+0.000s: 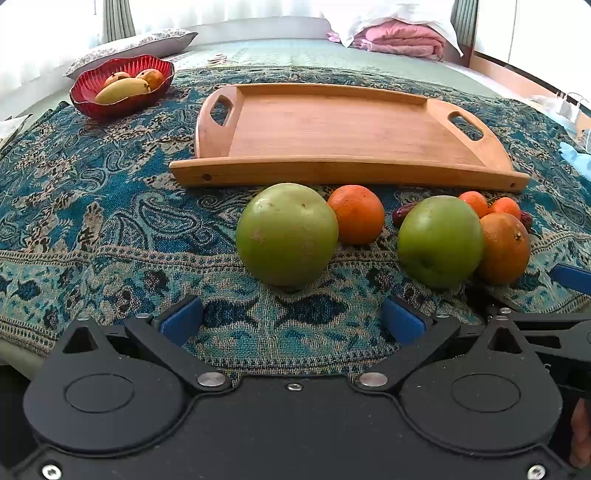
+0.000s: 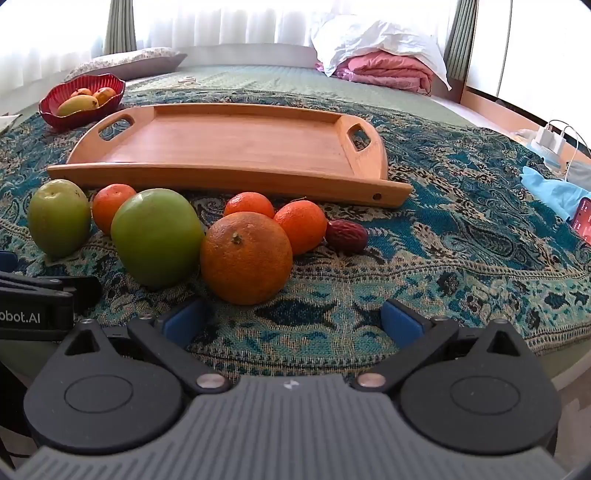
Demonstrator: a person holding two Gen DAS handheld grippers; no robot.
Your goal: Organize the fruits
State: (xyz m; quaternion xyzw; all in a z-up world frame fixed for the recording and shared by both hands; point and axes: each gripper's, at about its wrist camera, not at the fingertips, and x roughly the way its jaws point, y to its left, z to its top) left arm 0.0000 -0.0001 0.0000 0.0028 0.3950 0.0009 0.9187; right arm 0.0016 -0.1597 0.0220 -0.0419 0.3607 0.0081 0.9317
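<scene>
Fruit lies just beyond left hand-held gripper.

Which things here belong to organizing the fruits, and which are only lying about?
Job: green apples, oranges, tangerines, dates, wooden tray, red bowl.
Lying about: pillow, pink blanket, phone, charger, blue cloth.

A home bedroom: a bed under sheer curtains, with a pillow at its far left corner and folded pink bedding (a white sheet on top) at the far right. A paisley throw covers the near edge.
</scene>
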